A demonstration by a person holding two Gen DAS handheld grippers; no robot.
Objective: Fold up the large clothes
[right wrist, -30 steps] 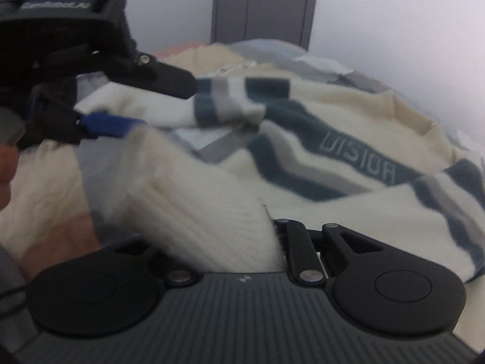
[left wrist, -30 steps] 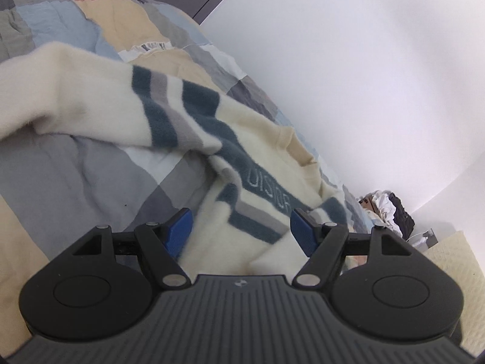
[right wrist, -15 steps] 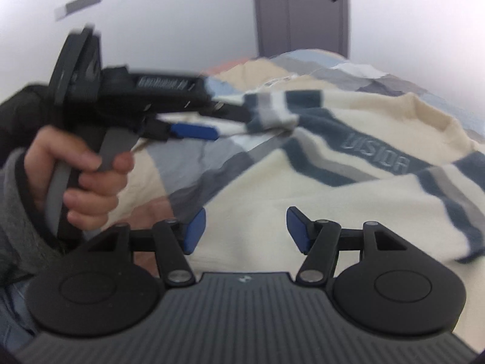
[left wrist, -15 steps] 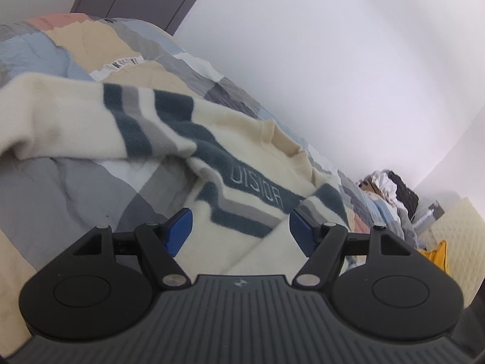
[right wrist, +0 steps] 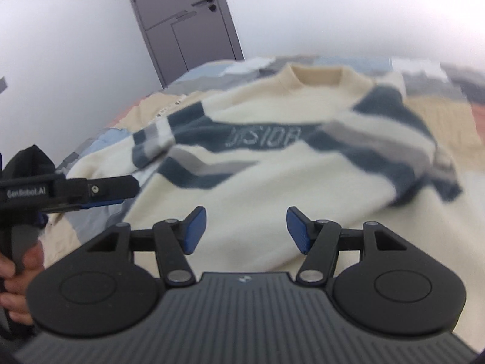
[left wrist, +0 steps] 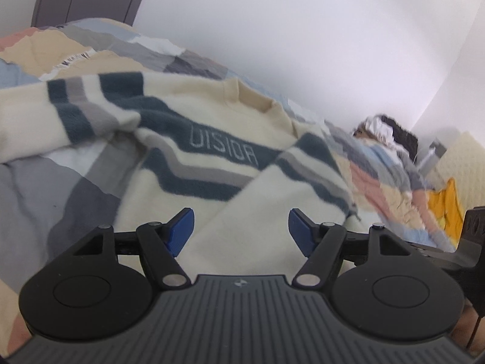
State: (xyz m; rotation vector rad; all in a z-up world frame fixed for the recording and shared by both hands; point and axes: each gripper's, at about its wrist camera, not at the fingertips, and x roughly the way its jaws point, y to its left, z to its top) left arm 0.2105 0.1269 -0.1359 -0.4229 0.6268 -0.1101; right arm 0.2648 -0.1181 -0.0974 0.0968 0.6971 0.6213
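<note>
A cream sweater with dark blue and grey stripes lies spread on a patchwork bed; it also fills the right wrist view. One sleeve is folded across the left side, the other sleeve across the right. My left gripper is open and empty above the sweater's lower part. My right gripper is open and empty above the hem. The left gripper also shows at the left of the right wrist view.
The patchwork bedspread covers the bed. A grey door stands in the wall beyond. A pile of clothes and a yellow item lie at the far right. White walls surround the bed.
My right gripper let go of the cream fabric it held and now stands open. Both grippers pulled back from the sweater, and the left sleeve settled onto the body.
</note>
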